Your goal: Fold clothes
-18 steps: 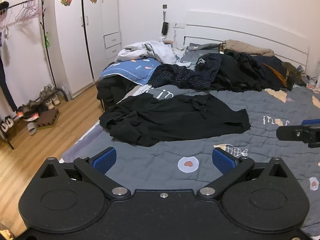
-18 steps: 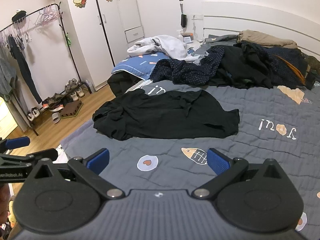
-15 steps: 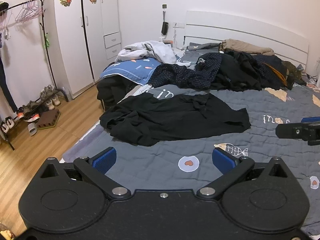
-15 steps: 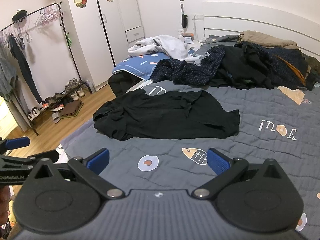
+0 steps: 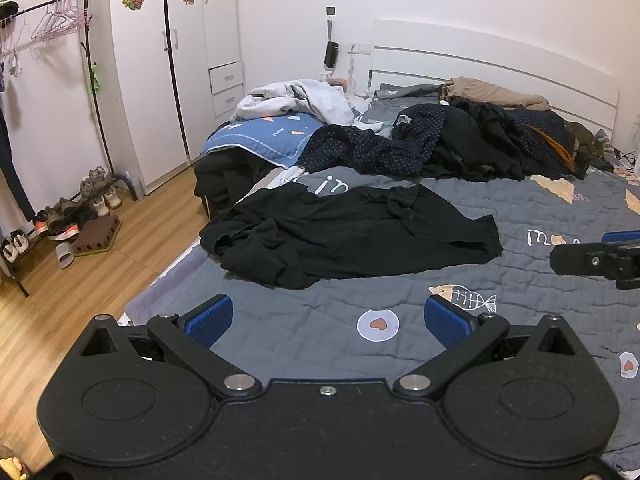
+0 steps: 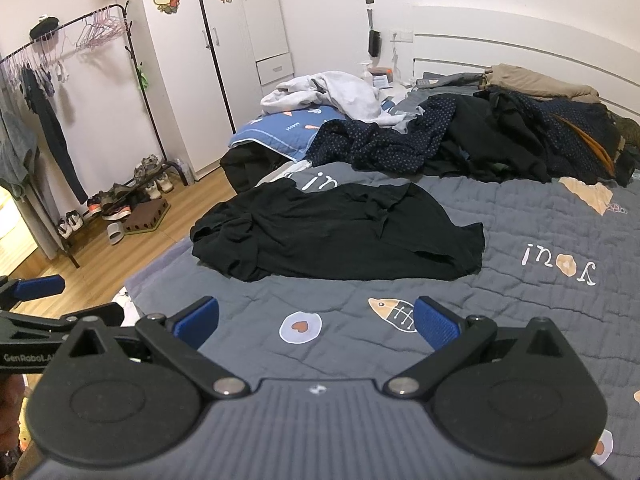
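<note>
A crumpled black garment (image 5: 352, 236) (image 6: 340, 236) lies spread on the grey quilt (image 5: 400, 320) (image 6: 520, 216), left of the bed's middle. My left gripper (image 5: 328, 318) hovers open over the quilt, short of the garment's near edge, with nothing between its blue pads. My right gripper (image 6: 316, 320) is open too, also short of that garment and empty. In the left wrist view the right gripper's finger (image 5: 592, 258) pokes in from the right. The left gripper's finger (image 6: 36, 286) shows at the left edge of the right wrist view.
A heap of dark clothes (image 5: 460, 144) (image 6: 500, 140), a light grey garment (image 5: 296, 100) and a blue pillow (image 5: 260, 136) crowd the head of the bed. A clothes rack (image 5: 60, 12) with shoes (image 5: 60, 220) beneath stands on the wooden floor at left, beside a white wardrobe (image 5: 180, 60).
Both grippers have crept slightly; the scene has shifted only a little. The garment lies as before and both jaws stay wide.
</note>
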